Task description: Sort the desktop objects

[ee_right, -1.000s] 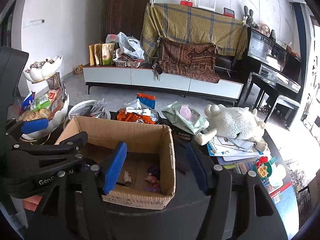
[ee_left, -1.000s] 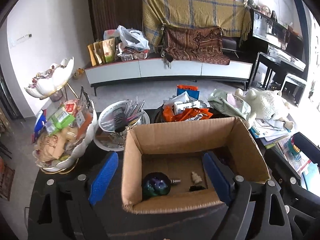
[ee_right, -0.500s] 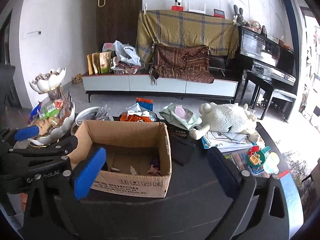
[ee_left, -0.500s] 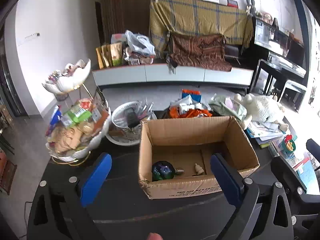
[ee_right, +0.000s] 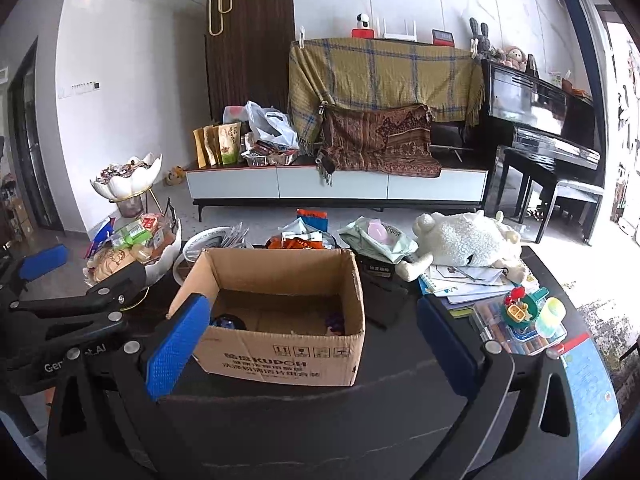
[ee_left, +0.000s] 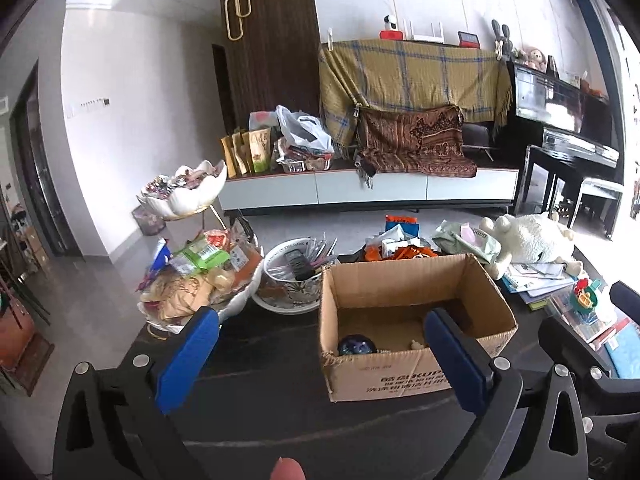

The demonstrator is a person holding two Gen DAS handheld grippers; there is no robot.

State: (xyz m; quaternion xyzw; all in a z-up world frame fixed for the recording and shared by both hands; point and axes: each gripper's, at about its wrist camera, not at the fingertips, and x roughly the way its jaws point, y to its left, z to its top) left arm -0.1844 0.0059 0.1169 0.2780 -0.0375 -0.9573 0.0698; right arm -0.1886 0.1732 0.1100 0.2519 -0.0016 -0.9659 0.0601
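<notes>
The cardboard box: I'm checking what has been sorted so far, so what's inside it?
Inside the cardboard box lie a dark blue-green ball, a small beige figure and a purple item. The near wall and the left gripper's finger hide part of the floor.

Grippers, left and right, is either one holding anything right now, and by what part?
Nothing is held. The left gripper and right gripper are both wide open and empty, back from the cardboard box.

Two wrist fisheyes, facing forward, sharing cardboard box [ee_left: 412, 320] [ee_right: 280, 312], near
</notes>
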